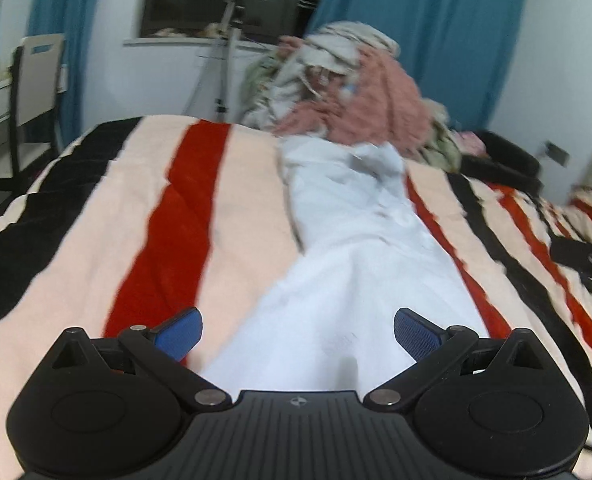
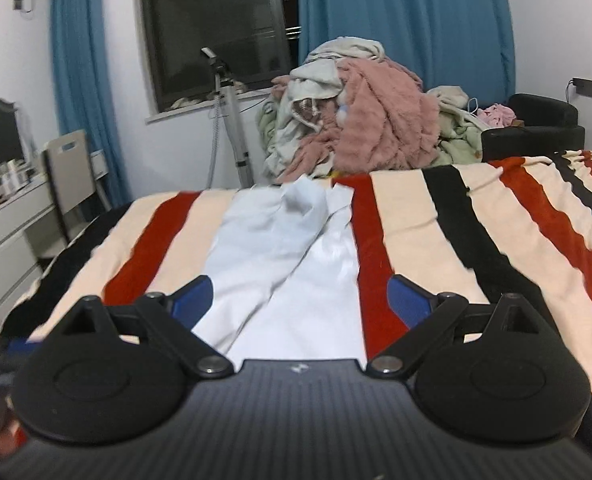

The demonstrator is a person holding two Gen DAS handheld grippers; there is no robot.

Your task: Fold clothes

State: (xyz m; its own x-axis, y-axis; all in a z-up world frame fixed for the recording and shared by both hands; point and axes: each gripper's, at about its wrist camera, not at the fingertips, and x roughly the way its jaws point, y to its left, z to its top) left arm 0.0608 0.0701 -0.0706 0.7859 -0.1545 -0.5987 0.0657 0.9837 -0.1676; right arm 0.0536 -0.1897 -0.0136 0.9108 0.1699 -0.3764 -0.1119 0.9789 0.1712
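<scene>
No words, numbers or brand names can be read in either view. The only sign is a small round emblem, quartered light and dark, on the ribbed black body of the left gripper (image 1: 298, 336), centred just behind its fingers. The right gripper (image 2: 301, 300) carries a pale mark in the same spot, but it is too blurred to make out and may be the same emblem. On the white garment (image 1: 360, 264), near the left gripper, there are faint grey marks, possibly print, too smeared to read.

Smooth white cloth garment (image 2: 288, 256) on a fuzzy striped blanket (image 2: 436, 240).
</scene>
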